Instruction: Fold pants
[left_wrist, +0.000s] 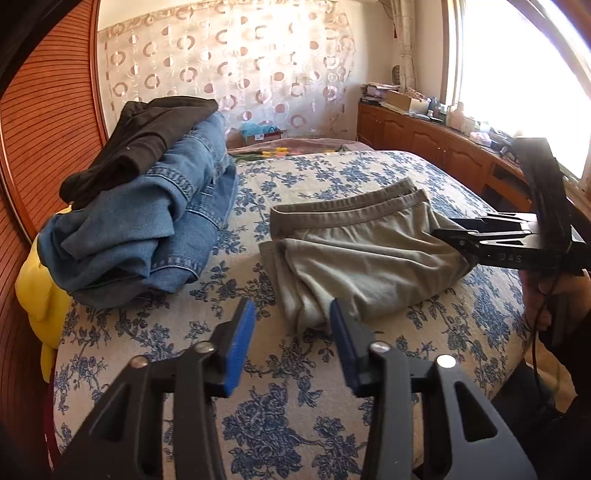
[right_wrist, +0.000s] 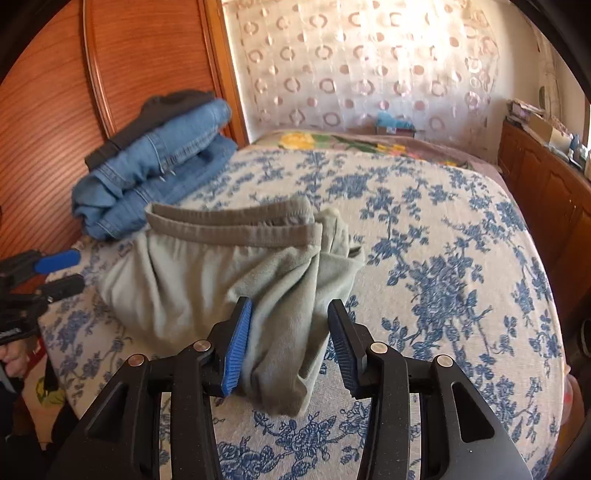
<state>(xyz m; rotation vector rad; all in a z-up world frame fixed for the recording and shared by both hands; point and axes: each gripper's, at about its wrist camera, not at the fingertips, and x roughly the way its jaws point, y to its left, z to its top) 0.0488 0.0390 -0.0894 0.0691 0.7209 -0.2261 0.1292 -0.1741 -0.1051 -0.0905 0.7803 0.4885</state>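
the grey-green pants (left_wrist: 354, 251) lie folded into a short, thick bundle near the middle of the bed (left_wrist: 332, 173), waistband on the far side with its two ribbed bands stacked one on the other. the soft knit is bunched and wrinkled at the near edge, and in the right wrist view one loose lobe of cloth sags toward me, so the fold looks done in the main but untidy; i judge that smoothing, or perhaps one more fold, and moving it to the pile is what is left.

my left gripper (left_wrist: 291, 332) hangs just short of the near edge of the bundle, blue ribbed pads spread with nothing between them. my right gripper (right_wrist: 290, 332) stands with jaws apart too; the sagging lobe lies between the pads, but they do not press on it.

to the left, by the wooden headboard (left_wrist: 48, 110), sits a stack of folded clothes (left_wrist: 147, 206): stiff blue denim with a dark garment on top and something yellow beneath. the bed cover is a pale woven cloth with blue flowers, and a sheer curtain (left_wrist: 229, 66) with ring shapes hangs behind.
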